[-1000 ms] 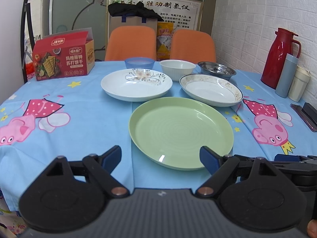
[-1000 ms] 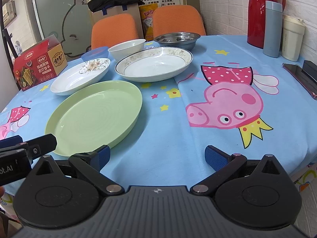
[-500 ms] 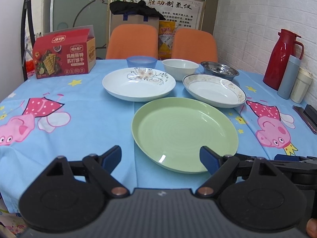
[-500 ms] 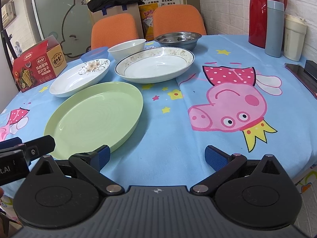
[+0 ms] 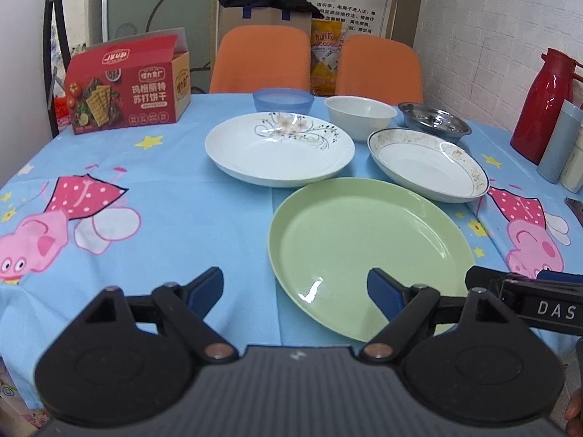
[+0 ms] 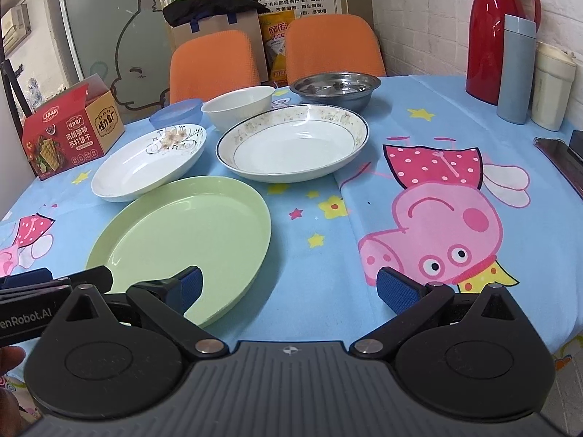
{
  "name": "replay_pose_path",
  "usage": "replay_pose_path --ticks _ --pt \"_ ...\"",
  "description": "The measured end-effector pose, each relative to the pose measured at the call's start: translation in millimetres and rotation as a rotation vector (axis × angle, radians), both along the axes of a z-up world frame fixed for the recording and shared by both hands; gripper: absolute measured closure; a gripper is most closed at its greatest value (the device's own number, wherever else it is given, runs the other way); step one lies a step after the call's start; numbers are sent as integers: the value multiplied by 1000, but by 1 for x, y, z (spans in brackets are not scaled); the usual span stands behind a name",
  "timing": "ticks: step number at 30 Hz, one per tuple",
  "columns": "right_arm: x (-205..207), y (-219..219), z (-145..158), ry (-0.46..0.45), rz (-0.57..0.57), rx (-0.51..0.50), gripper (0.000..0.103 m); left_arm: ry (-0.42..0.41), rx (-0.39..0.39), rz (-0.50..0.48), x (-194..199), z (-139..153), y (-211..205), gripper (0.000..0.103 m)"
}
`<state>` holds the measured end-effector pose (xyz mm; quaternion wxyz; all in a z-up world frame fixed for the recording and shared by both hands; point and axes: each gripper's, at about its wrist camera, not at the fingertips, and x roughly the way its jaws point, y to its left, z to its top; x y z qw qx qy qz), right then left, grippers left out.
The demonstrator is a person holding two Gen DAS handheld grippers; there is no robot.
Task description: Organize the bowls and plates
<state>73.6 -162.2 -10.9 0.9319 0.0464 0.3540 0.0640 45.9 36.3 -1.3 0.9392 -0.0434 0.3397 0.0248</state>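
A green plate [image 5: 368,251] [image 6: 182,240] lies nearest on the blue tablecloth. Behind it lie a white flowered plate [image 5: 278,147] [image 6: 145,162] and a gold-rimmed white plate [image 5: 428,164] [image 6: 291,142]. Further back stand a blue bowl [image 5: 283,100] [image 6: 176,113], a white bowl [image 5: 359,111] [image 6: 238,103] and a steel bowl [image 5: 433,122] [image 6: 335,85]. My left gripper [image 5: 295,291] is open and empty, over the green plate's near left edge. My right gripper [image 6: 289,287] is open and empty, its left finger over the green plate's near right rim.
A red cracker box [image 5: 127,83] stands at the back left. A red thermos [image 6: 499,32], a grey-blue flask [image 6: 515,69] and a cream cup [image 6: 552,87] stand at the right by the brick wall. A phone [image 6: 561,156] lies near the right edge. Two orange chairs [image 5: 258,58] stand behind the table.
Both grippers have edged forward and slightly up over the table. The left view has shifted left, so the green plate sits further right in it. Jaws stay open.
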Motion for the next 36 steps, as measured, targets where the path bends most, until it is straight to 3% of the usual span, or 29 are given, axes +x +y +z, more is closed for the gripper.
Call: replay_pose_path --ticks 9,16,19,26,29,33,36 --pt "28 14 -2 62 68 -41 0 47 21 46 29 6 21 18" --pt "45 25 -17 106 122 -56 0 130 11 21 59 -12 16 18" --pt "44 33 -20 75 147 -111 0 154 23 14 68 -21 14 17" --pt "31 24 -32 -74 218 -82 0 122 52 -32 69 -21 12 18" --pt "38 26 -25 -31 213 -77 0 131 52 -45 70 -20 12 18" --pt "41 31 -23 -27 266 30 0 147 28 -61 73 -20 13 19" --pt "36 39 -27 -70 271 -66 0 136 18 -70 71 -21 14 20"
